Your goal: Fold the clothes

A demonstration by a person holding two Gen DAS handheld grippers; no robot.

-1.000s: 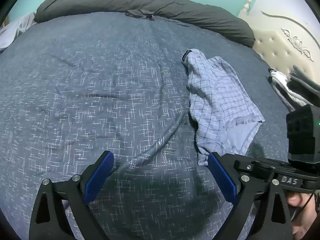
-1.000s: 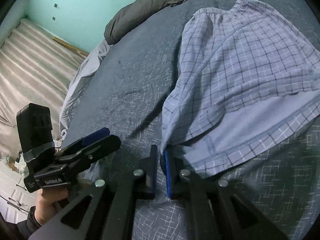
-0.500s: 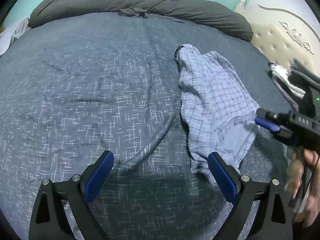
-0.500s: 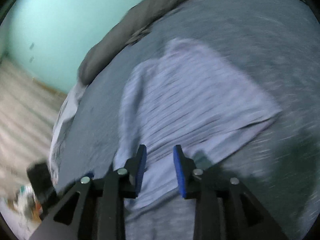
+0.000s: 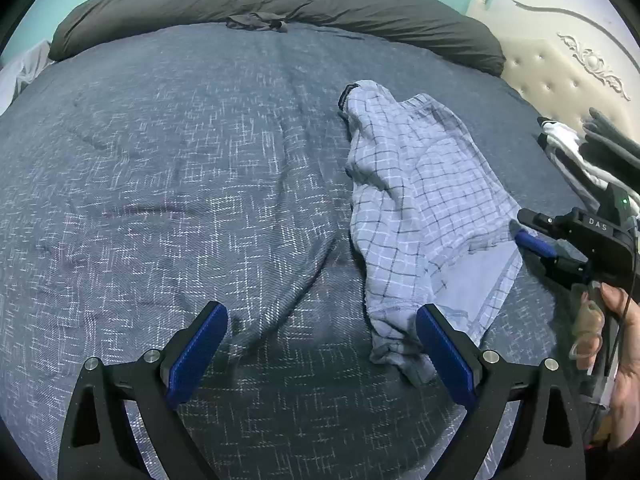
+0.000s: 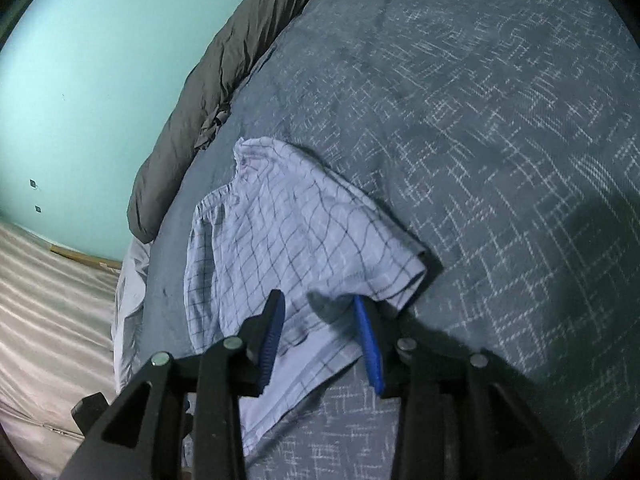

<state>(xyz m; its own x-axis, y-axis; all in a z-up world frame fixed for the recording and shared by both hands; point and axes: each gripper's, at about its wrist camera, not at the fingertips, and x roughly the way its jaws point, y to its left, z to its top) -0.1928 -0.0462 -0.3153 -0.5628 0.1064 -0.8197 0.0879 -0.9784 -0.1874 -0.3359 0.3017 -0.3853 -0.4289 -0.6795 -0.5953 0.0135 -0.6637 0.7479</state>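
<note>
- The checked shorts lie crumpled on the bed, right of centre in the left wrist view, running from a dark-edged waistband at upper centre down to a bunched corner at lower right.
- A plain pale-blue inner layer shows at the garment's lower right edge.
- The left gripper hovers over the blue patterned bedcover at the bottom of the frame, its jaws spread wide with nothing between them; its right blue pad sits just beside the bunched lower corner of the shorts.
- The right gripper comes in from the right edge of the left wrist view, held by a hand at lower right.
- Its jaws have just been opening and now stand partly apart; in the right wrist view the hem of the shorts lies between the pads, which do not press on it.
- A long dark grey pillow stretches across the top of the frame, with a small dark crumpled cloth against its near edge.
- A cream tufted headboard fills the upper right, and a teal wall stands behind the pillow.
- Folded dark and white garments are stacked at the right edge, near the right gripper.
- A fold of pale sheet hangs off the bed's edge at the left of the right wrist view.
</note>
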